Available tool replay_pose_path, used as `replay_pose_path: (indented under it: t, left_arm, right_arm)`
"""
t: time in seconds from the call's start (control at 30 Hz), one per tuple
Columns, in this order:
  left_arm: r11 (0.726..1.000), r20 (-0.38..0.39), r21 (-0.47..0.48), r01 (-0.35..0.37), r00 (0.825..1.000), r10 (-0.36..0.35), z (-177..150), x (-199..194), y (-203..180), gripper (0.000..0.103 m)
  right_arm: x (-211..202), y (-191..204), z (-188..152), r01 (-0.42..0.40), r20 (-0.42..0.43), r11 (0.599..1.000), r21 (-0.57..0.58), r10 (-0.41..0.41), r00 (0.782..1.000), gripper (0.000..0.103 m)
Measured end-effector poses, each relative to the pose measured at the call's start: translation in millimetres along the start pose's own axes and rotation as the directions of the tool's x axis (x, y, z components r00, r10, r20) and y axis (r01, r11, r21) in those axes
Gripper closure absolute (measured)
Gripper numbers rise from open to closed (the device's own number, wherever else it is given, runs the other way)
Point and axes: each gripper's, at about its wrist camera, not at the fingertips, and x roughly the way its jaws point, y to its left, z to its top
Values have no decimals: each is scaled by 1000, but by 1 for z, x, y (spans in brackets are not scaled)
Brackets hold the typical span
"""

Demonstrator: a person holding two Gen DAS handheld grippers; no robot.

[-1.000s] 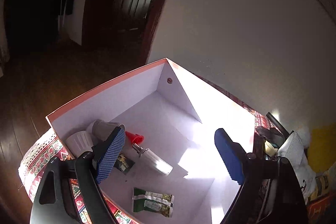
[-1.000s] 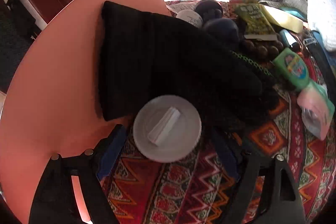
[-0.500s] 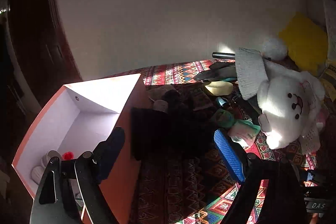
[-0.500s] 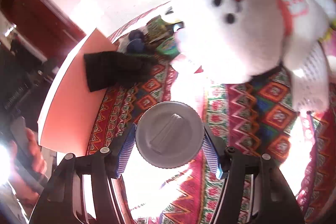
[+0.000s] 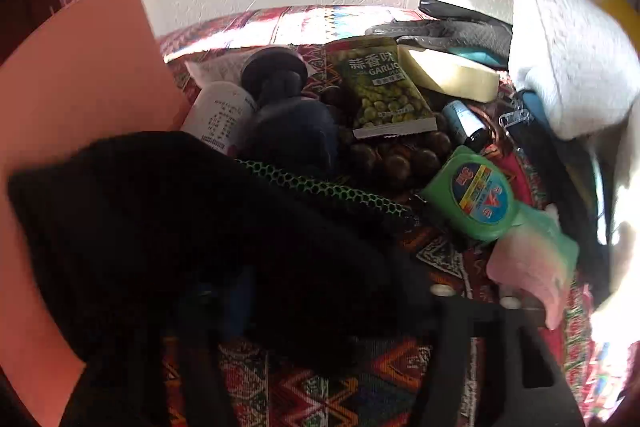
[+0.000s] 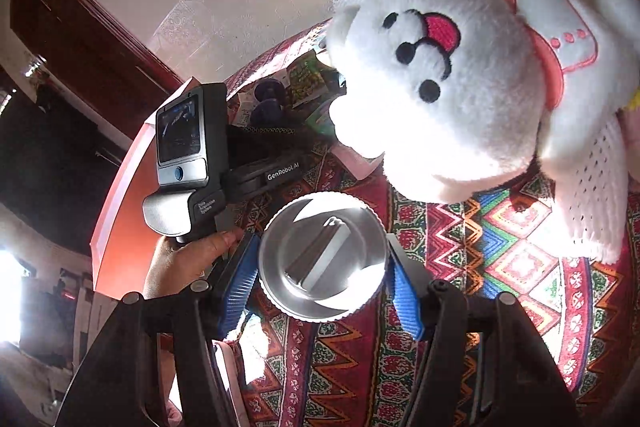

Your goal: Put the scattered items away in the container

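A black cloth (image 5: pixel 172 227) lies bunched against the orange outer wall of the box (image 5: pixel 80 75). My left gripper (image 5: pixel 328 291) is pushed down into it, its jaws closing with the cloth filling the gap and hiding most of both fingers. In the right wrist view that gripper's body (image 6: pixel 188 155) shows in a person's hand (image 6: pixel 188 263). My right gripper (image 6: pixel 324 267) is shut on a round white jar lid (image 6: pixel 324 251), held above the patterned spread (image 6: pixel 500 259).
Behind the black cloth lies a heap: white bottle (image 5: pixel 218 111), dark blue dumbbell (image 5: pixel 288 115), green garlic-pea packet (image 5: pixel 380 87), brown beads (image 5: pixel 392 155), green tape measure (image 5: pixel 476 195), yellow block (image 5: pixel 448 75). A white plush toy (image 6: pixel 460 75) fills the right side.
My left gripper swung from above the open box over to the heap, dropped into the black cloth and narrowed. My right gripper carried the lid away from the box toward the plush, then held still.
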Motion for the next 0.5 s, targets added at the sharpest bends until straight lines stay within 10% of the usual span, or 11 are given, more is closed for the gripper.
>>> replay_pose_path:
  t: [0.17,0.3,0.5]
  left_arm:
    - [977,49,-112,182,983,-178,-11,-74,22,88]
    - [920,201,-157,359,924,-327,-29,-176,42,88]
    - [903,469,-145,404,832,-297,-53,-314,90,88]
  right_arm:
    - [-5,0,-2,-4,11,1000,13,4,1000,43]
    - [-17,-1,-4,-9,49,1000,30,7,999,43]
    - [-18,11,-14,-14,60,999,39,12,998,43]
